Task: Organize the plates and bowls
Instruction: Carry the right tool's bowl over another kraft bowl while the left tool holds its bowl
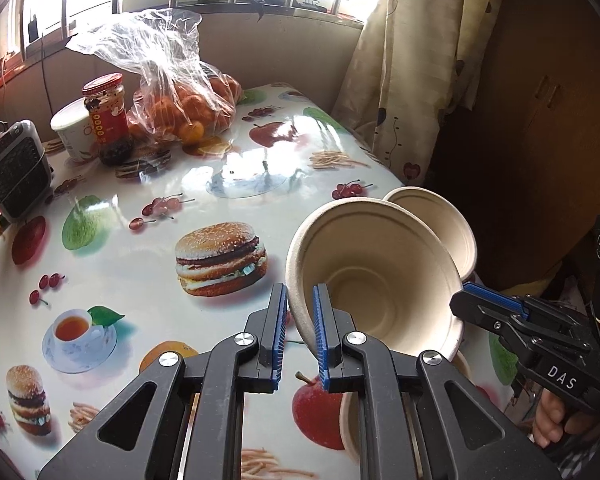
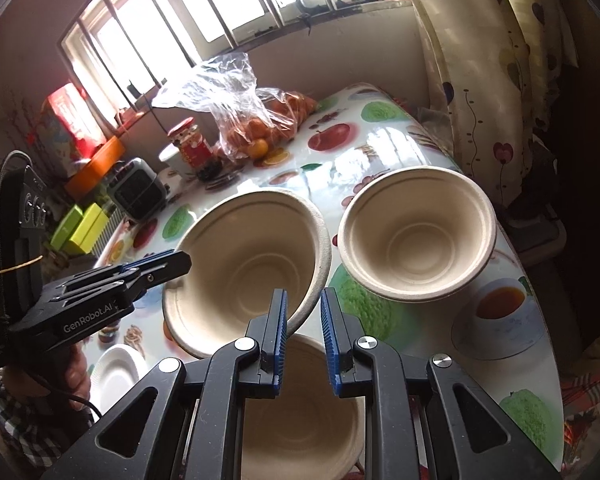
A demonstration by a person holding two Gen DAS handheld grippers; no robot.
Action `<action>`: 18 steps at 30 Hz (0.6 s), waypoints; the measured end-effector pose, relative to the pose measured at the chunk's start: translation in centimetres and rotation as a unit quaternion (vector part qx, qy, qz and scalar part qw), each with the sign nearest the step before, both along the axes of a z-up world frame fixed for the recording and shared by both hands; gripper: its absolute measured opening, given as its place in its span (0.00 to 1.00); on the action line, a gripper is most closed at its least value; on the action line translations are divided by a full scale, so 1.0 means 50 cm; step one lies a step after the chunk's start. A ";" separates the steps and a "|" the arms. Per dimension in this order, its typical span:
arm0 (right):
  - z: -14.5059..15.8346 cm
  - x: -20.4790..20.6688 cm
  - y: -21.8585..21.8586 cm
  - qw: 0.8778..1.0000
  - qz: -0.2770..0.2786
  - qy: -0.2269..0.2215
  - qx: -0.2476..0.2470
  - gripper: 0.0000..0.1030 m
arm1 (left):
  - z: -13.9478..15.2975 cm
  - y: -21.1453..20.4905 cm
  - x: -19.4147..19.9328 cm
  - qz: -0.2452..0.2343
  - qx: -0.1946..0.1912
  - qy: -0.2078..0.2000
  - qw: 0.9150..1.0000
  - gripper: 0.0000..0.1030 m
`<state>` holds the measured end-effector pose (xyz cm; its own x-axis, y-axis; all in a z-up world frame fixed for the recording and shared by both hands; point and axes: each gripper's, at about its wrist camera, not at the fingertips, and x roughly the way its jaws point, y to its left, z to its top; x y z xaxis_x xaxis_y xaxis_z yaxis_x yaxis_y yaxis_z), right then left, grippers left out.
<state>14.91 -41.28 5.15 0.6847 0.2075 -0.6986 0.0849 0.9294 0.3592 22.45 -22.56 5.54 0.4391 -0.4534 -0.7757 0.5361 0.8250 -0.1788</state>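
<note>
My left gripper (image 1: 300, 320) is shut on the rim of a beige paper bowl (image 1: 376, 276) and holds it tilted above the table; it also shows in the right wrist view (image 2: 244, 268). A second beige bowl (image 2: 416, 232) stands on the table at the right, seen behind the held one in the left wrist view (image 1: 452, 228). A third beige bowl (image 2: 304, 412) lies below my right gripper (image 2: 304, 320), which is open; its left finger stands by the held bowl's rim. A white plate (image 2: 114, 368) lies at the lower left.
The table wears a fruit-and-burger print cloth (image 1: 140, 240). At its far side stand a bag of oranges (image 1: 184, 108), a red-lidded jar (image 1: 108, 120), a white cup (image 1: 74, 128) and a small grey heater (image 1: 16, 168). A curtain (image 1: 404, 80) hangs at the right.
</note>
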 end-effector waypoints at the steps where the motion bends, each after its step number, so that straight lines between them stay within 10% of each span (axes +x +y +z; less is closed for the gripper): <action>1: 0.004 -0.009 0.000 1.000 -0.001 -0.003 -0.001 0.18 | 0.002 0.000 -0.008 -0.002 0.000 -0.001 1.000 0.12; 18: 0.031 -0.125 0.004 0.999 -0.024 -0.022 -0.011 0.18 | 0.019 0.001 -0.112 -0.030 -0.004 -0.013 0.999 0.13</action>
